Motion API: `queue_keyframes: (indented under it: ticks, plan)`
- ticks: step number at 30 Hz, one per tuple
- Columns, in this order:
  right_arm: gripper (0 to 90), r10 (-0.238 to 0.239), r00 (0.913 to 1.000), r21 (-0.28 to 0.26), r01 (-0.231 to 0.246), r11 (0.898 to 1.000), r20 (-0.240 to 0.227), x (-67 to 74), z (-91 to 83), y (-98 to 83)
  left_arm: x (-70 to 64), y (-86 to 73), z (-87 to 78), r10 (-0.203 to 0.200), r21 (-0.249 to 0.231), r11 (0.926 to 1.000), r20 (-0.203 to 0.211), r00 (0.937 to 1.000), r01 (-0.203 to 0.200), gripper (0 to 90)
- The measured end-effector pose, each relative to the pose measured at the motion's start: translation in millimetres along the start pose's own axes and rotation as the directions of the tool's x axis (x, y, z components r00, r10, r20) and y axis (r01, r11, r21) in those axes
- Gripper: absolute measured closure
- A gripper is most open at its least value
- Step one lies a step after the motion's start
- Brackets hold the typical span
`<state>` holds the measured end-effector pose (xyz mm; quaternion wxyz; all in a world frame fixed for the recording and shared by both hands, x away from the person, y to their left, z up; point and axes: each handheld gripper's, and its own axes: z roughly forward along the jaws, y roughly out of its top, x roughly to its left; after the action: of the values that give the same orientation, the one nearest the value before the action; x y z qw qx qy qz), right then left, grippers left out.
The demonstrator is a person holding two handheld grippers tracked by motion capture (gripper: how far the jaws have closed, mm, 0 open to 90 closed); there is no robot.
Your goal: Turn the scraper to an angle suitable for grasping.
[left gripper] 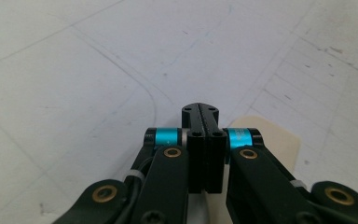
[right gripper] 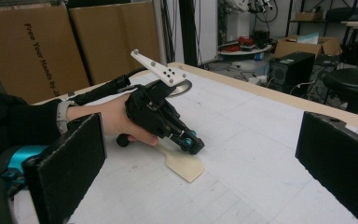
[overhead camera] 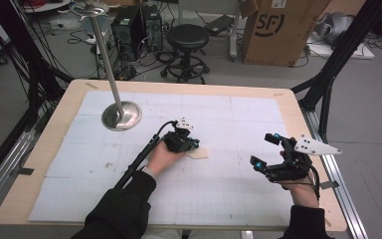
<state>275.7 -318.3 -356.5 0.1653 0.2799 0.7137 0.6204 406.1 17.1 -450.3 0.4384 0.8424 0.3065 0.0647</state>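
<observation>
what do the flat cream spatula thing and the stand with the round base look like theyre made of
Spatula: probably pale wood or matt plastic; a flat cream blade with no shine, and no grain can be made out.
Stand: looks like polished metal, likely steel; its silver round base and pole reflect light.

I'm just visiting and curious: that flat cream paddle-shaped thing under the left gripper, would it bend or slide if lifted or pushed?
The cream paddle looks thin and flat, so probably light and fairly stiff. Lying flush on the white mat, it would likely slide, not roll. The left gripper, jaws shut, is at its narrow end.
</observation>
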Motion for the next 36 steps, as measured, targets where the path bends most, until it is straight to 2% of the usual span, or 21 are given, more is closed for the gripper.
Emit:
queue_keyframes:
  ticks: [2,10,18,19,21,23,27,33,36]
  plan:
    - [0.9,0.002,1.0,0.002,-0.002,1.0,0.004,0.0,0.3,-0.3,-1.6,-0.1,0.3,-0.008,-0.003,1.0,0.004,1.0,0.008,89.9]
    - [0.9,0.002,1.0,0.004,-0.002,1.0,0.007,-1.2,-3.5,-0.9,-11.0,-1.8,-5.2,0.034,0.042,0.9984,0.062,0.9975,-0.037,89.9]
    - [0.9,0.0,1.0,0.008,0.0,1.0,0.01,-0.2,-6.1,-1.7,-17.6,-10.7,-13.1,0.022,0.051,0.9983,0.117,0.9928,-0.028,89.9]
    - [0.9,0.0,1.0,0.008,0.0,1.0,0.01,-0.2,-6.1,-1.7,-18.9,-11.7,-14.4,0.03,0.052,0.998,0.123,0.9919,-0.037,89.9]
    - [0.9,0.002,0.9999,0.011,-0.002,1.0,0.011,0.0,-5.7,-1.9,-21.1,-12.1,-17.4,0.056,0.064,0.9959,0.12,0.9912,-0.064,89.9]
    - [0.9,0.001,1.0,0.01,-0.001,1.0,0.008,0.3,-5.7,-1.7,-22.6,-10.8,-20.1,0.086,0.074,0.993,0.081,0.993,-0.092,89.9]
    - [0.9,0.001,1.0,0.01,-0.001,1.0,0.007,0.7,-5.6,-1.5,-17.8,-12.9,-26.1,0.076,0.078,0.9938,0.044,0.9961,-0.079,89.9]
    - [0.9,0.001,1.0,0.016,-0.002,1.0,0.008,-0.7,-4.4,-2.4,-17.1,-21.8,-33.3,0.061,0.066,0.9958,0.051,0.9968,-0.064,89.9]
    - [0.9,0.001,1.0,0.019,-0.001,1.0,0.004,0.1,-3.7,-2.3,-17.4,-27.2,-38.2,0.043,0.062,0.9969,0.083,0.9956,-0.048,89.9]
